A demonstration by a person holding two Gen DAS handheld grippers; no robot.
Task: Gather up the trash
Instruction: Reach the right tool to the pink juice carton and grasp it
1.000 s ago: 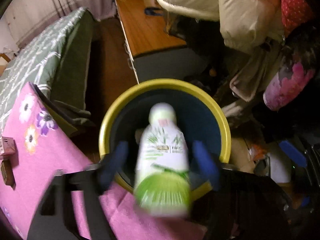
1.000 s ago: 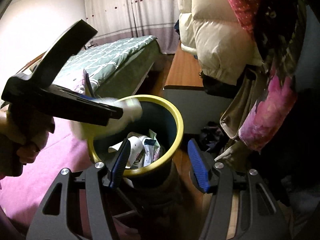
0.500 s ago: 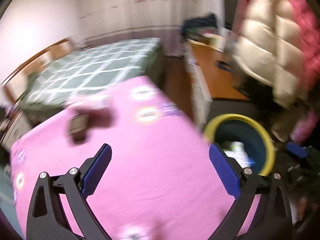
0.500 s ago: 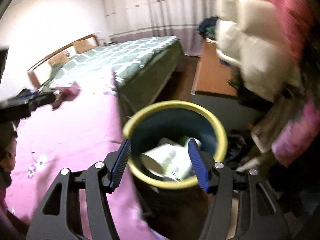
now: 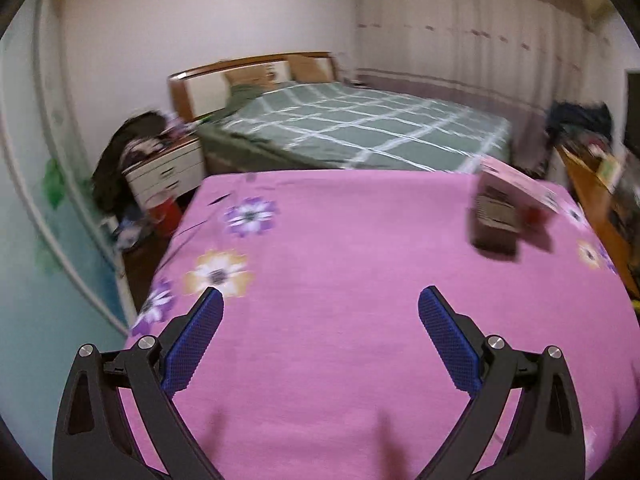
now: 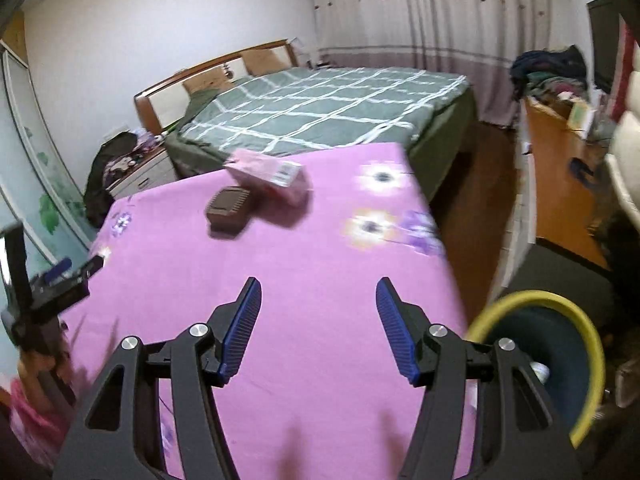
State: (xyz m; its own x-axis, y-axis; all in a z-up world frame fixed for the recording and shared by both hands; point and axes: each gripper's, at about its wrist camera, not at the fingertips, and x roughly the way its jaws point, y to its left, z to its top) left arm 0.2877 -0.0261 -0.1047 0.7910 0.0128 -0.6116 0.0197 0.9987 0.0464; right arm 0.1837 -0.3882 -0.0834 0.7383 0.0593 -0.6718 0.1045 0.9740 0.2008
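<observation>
Bottle dropped in yellow-rimmed bin (image 6: pixel 576 300); left hand-held gripper (image 5: pixel 320 334) wide, empty; right hand-held gripper (image 6: pixel 318 328) half-open, empty; next probably pink box (image 6: pixel 268 174).

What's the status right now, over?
Left gripper open, empty. Right gripper open, empty. Pink box and brown tray on pink cloth. Path clear.
</observation>
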